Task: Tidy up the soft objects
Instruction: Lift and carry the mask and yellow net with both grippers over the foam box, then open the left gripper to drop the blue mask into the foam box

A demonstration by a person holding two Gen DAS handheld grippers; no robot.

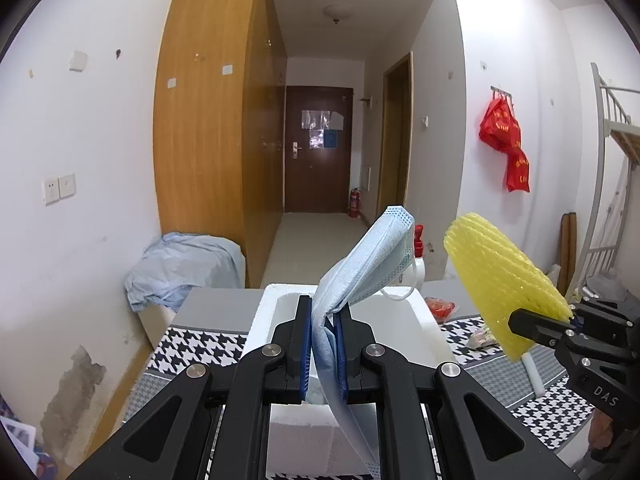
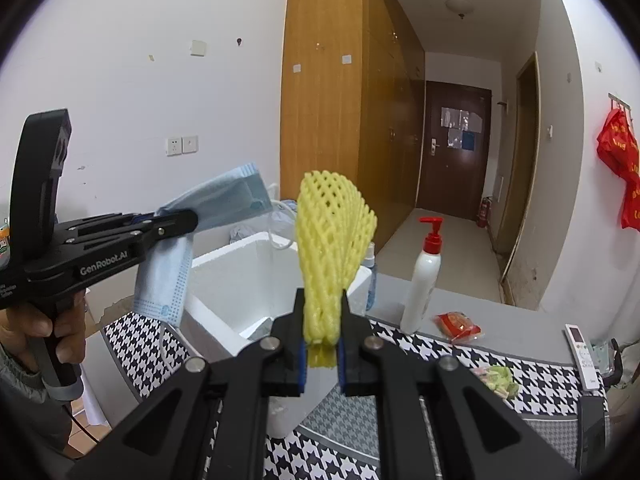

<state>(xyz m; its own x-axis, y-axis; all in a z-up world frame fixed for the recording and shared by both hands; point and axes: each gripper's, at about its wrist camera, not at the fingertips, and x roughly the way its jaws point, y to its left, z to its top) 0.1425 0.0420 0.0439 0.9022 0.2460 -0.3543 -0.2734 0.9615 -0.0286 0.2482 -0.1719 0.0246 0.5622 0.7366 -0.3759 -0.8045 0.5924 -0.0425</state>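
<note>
The left gripper (image 1: 324,320) has its jaws clamped on a light blue surgical face mask (image 1: 368,256), pinched near its middle so that one end stands up and tilts to the right while the other end droops down between the blue pads; a white ear loop (image 1: 398,294) hangs off the raised end. From the right wrist view the same gripper (image 2: 176,220) is held by a bare hand (image 2: 48,328) at the left edge, with the mask (image 2: 212,204) folded over its tip, one part jutting upward and the other (image 2: 164,280) hanging down. The right gripper (image 2: 322,320) has its jaws clenched on a yellow foam fruit net (image 2: 332,236), gripped at its narrow lower end so that the mesh fans upright above the pads; in the left wrist view that net (image 1: 504,276) sits to the right of the mask, apart from it. Both items are held in the air over an open white foam box (image 2: 236,272) standing on a houndstooth-patterned counter (image 2: 532,372). Further along the counter stand a white pump bottle with a red top (image 2: 424,280), a red packet (image 2: 458,326) just beside it, a white remote control (image 2: 582,354) near the far edge and a small greenish wrapper (image 2: 498,378).
</note>
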